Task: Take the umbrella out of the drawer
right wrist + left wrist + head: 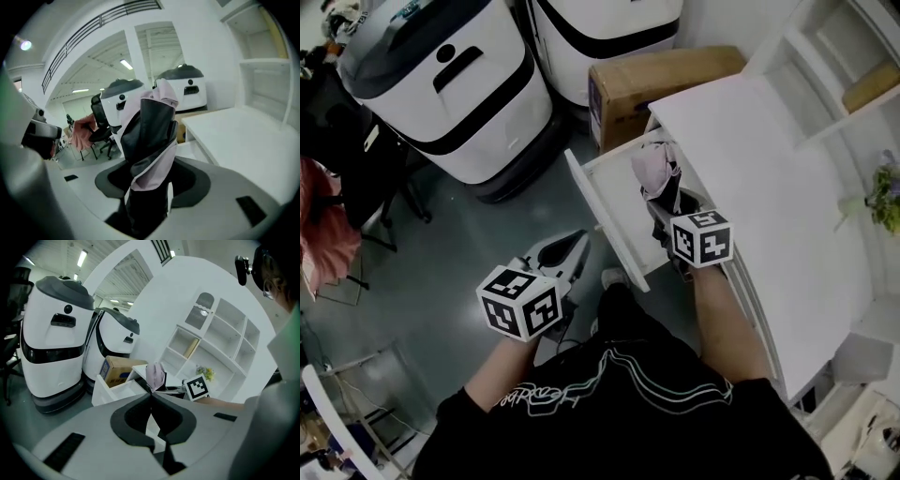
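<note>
The white flat-topped counter (769, 169) is standing with its white drawer (611, 220) hanging open above the grey floor (459, 239), where a brown cardboard box (661, 80) is sitting beside two white-and-black machines (450, 94).

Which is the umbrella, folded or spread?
Folded: the umbrella is a narrow bundle, pink and dark canopy wrapped close, held in the right tongs.

My right gripper (149, 157) was clamped on the umbrella (152, 124), forearm stretched forward. My left gripper (151, 397) sat nearer my body, jaws pressed together, empty.
</note>
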`<state>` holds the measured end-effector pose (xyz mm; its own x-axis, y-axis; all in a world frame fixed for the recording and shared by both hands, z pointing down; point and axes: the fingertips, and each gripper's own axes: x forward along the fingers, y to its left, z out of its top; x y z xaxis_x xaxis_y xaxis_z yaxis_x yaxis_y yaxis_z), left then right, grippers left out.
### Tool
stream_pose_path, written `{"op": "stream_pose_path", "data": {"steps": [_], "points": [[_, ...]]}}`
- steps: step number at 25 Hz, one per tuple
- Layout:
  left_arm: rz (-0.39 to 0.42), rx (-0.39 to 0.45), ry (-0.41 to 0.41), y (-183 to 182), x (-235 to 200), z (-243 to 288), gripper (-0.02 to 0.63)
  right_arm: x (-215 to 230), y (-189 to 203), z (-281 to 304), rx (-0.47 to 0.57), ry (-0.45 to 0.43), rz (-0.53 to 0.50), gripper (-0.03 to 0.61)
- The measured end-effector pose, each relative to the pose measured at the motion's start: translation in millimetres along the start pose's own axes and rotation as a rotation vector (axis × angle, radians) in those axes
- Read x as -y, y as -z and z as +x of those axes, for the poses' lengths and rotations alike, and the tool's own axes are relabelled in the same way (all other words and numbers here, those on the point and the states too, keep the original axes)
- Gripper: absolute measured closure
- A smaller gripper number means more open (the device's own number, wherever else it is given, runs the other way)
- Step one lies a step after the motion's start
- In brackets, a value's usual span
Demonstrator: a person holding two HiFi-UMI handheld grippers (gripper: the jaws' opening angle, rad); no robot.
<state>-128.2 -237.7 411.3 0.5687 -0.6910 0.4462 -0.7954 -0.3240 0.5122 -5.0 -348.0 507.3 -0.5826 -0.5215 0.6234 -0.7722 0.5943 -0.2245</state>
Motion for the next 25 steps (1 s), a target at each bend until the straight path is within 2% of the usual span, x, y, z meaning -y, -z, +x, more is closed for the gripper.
{"op": "stream_pose_path", "data": {"steps": [4,9,14,19,25], "points": [[0.011,0.036,0.052,-9,34,-31,0.594,-35,-27,-60,0.114,-0.008,-0.046,0.344],[0.101,0.112,0.076,-21,79,-76,0.594,-79,-45,-141,0.225,-0.032,-0.101,0.344],[0.203,0.166,0.091,-32,110,-112,0.594,-115,-55,-207,0.351,-0.079,-0.086,0.344],[0.223,0.19,0.142,-34,137,-124,0.594,-141,-50,-248,0.387,-0.077,-0.133,0.344],[0.238,0.195,0.149,-31,147,-119,0.594,-146,-42,-262,0.395,-0.086,-0.151,0.342]]}}
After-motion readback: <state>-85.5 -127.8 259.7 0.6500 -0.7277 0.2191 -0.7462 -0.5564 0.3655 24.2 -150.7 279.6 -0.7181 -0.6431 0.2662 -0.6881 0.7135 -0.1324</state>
